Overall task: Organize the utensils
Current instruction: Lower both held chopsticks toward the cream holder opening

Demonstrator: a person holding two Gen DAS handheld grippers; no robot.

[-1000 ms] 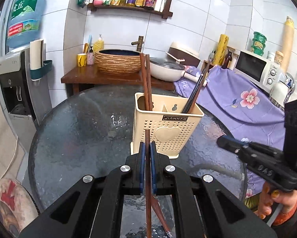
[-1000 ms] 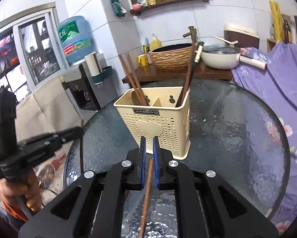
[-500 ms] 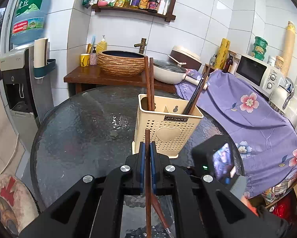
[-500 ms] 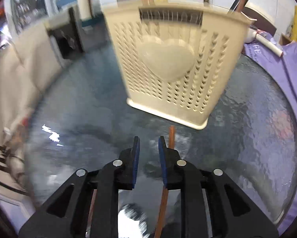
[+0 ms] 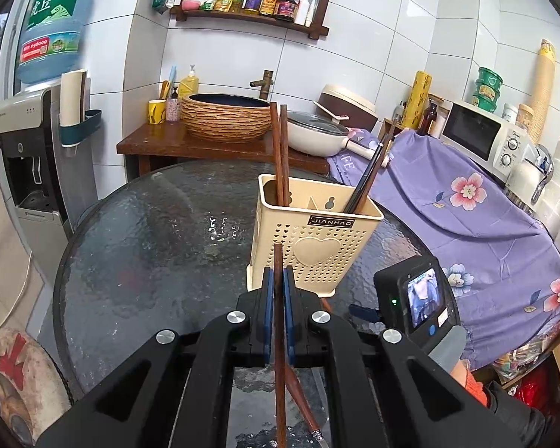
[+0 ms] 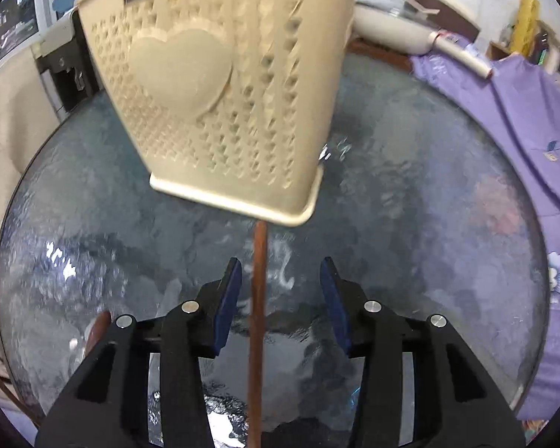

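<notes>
Left gripper (image 5: 276, 280): black plastic arms with bright round bolts and blue pads, clamped tight on a slim brown wooden chopstick (image 5: 278, 298). The stick runs straight up between the pads, its squared tip showing just in front of the holder's face.

Right gripper (image 6: 280, 298): same black frame, blue flat pads standing apart; its jaws have just been opening. A second chopstick (image 6: 256, 317), round, smooth and reddish-brown, lies between the pads on the tabletop, touched by neither. Its far end reaches the holder's base. In the left view this gripper appears only as a black camera block with a small lit screen (image 5: 416, 298), low beside the holder.

Utensil holder (image 5: 313, 231): cream plastic, boxy and tapering downward, walls pierced with rows of small heart-shaped holes, a raised plain heart on the front, a dark label strip under the rim, a flanged foot. It stands upright on the table, divided into compartments. Left compartment: two brown wooden chopsticks (image 5: 281, 149), nearly upright. Right compartment: a dark pair (image 5: 369, 171) leaning to the right.

Table (image 5: 149, 254): round, dark textured glass with a rippled, glossy surface.

Behind: woven basin (image 5: 225, 117) on a wooden stand, cream lidded pan (image 5: 317, 132), purple floral cloth (image 5: 466, 216).
</notes>
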